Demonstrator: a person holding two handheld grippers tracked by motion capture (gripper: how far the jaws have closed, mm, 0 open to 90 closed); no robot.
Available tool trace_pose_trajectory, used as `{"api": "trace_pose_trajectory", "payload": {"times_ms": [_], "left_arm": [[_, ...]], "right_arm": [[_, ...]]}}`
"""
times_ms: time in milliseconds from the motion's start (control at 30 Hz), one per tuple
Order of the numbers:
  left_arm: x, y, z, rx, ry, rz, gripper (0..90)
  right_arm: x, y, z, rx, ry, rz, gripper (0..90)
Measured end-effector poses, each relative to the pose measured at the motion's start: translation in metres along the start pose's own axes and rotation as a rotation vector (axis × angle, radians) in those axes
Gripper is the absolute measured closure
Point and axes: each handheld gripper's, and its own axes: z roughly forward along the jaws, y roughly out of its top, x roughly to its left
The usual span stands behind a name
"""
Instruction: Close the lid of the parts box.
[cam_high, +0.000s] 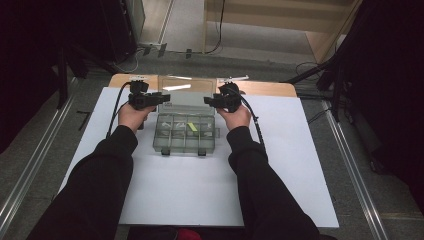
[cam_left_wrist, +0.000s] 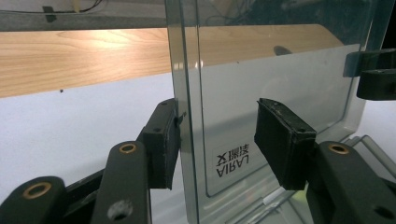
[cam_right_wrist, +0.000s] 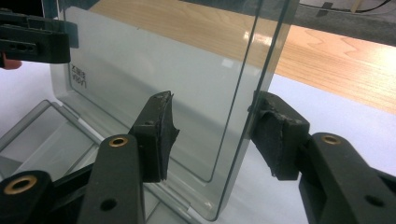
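Right gripper (cam_right_wrist: 212, 135): two black jaws apart, straddling the side edge of an upright clear plastic lid (cam_right_wrist: 154, 65). Right pad touches the lid edge; left pad stands off it. Other black gripper (cam_right_wrist: 32, 42) at upper left. White table sheet (cam_right_wrist: 345, 112), wooden tabletop strip (cam_right_wrist: 336, 56) beyond.

White sheet (cam_high: 200, 190) spread beneath the left gripper (cam_high: 166, 97) and right gripper (cam_high: 207, 101), wooden tabletop (cam_high: 270, 89) seen just beyond them, grey floor (cam_high: 60, 145) and metal rail (cam_high: 30, 165) seen outward of the left gripper, black cable (cam_high: 220, 30) trailed far beyond
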Motion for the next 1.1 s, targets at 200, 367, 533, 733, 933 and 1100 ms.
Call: {"api": "trace_pose_trajectory", "payload": {"times_ms": [200,367,533,733,933,1100], "left_arm": [[-0.004,0.002,-0.007,0.007,-0.008,0.031,50.1],[-0.004,0.003,-0.015,0.009,-0.029,0.041,56.6],[-0.008,0.003,-0.020,0.021,-0.030,0.077,57.4],[-0.009,0.001,-0.024,0.021,-0.050,0.081,57.3],[-0.009,-0.004,-0.028,0.004,-0.062,0.074,57.0],[-0.011,-0.006,-0.030,0.015,-0.065,0.061,54.3]], "right_arm": [[0.001,0.000,-0.008,-0.005,0.023,0.013,54.1],[0.002,-0.002,-0.014,-0.011,0.037,0.001,57.2],[0.004,-0.004,-0.020,-0.016,0.044,-0.023,59.9],[0.007,-0.006,-0.025,-0.017,0.049,-0.049,60.2],[0.010,-0.009,-0.028,-0.022,0.056,-0.056,60.0],[0.012,-0.010,-0.031,-0.022,0.054,-0.070,60.5]]}}
